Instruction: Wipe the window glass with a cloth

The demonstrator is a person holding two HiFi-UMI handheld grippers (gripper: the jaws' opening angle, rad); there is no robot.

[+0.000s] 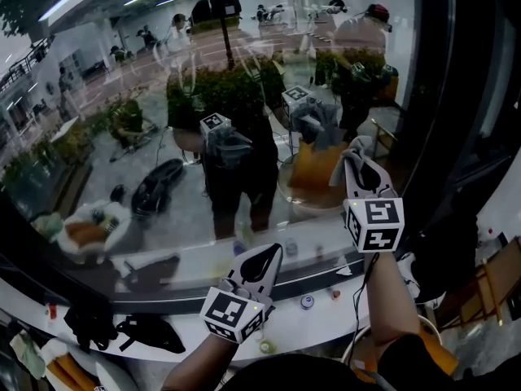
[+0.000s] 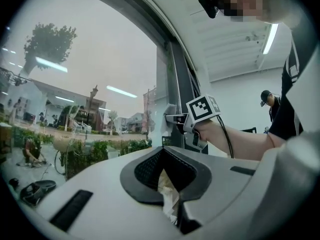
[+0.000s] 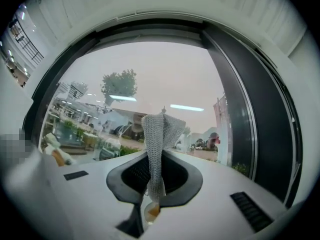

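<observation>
Right gripper (image 1: 358, 165): raised in front of the window glass (image 1: 122, 72), near the dark frame (image 1: 431, 96) on the right side of the pane. Its jaws are closed down on the cloth (image 3: 159, 144), with no open gap beyond the fabric's thickness.

Cloth: grey, open mesh or knit weave, folded into a narrow strip. It is pinched at its lower end, deep between the jaws. The free end stands upright past the fingertips, widens towards the top and folds over slightly there. In the right gripper view it shows against the pane and the sky beyond. In the head view the cloth tip sits just beside its own reflection. It is probably at the glass, but contact cannot be confirmed from this angle.

Left gripper (image 1: 262, 261): lower and further left, above the white sill (image 1: 163, 300), pointing towards the pane. Its jaws are nearly together, gripping a pale crumpled scrap (image 2: 167, 189) that is off-white and creased. Whether it is paper or fabric cannot be told. Only a small peak of it shows above the closure.

The left gripper view also shows the right gripper's marker cube (image 2: 204, 107) and the forearm behind it, held up by the frame.

The glass carries strong reflections of the person, both grippers and ceiling lights. Shrubs and pavement are visible outside.
</observation>
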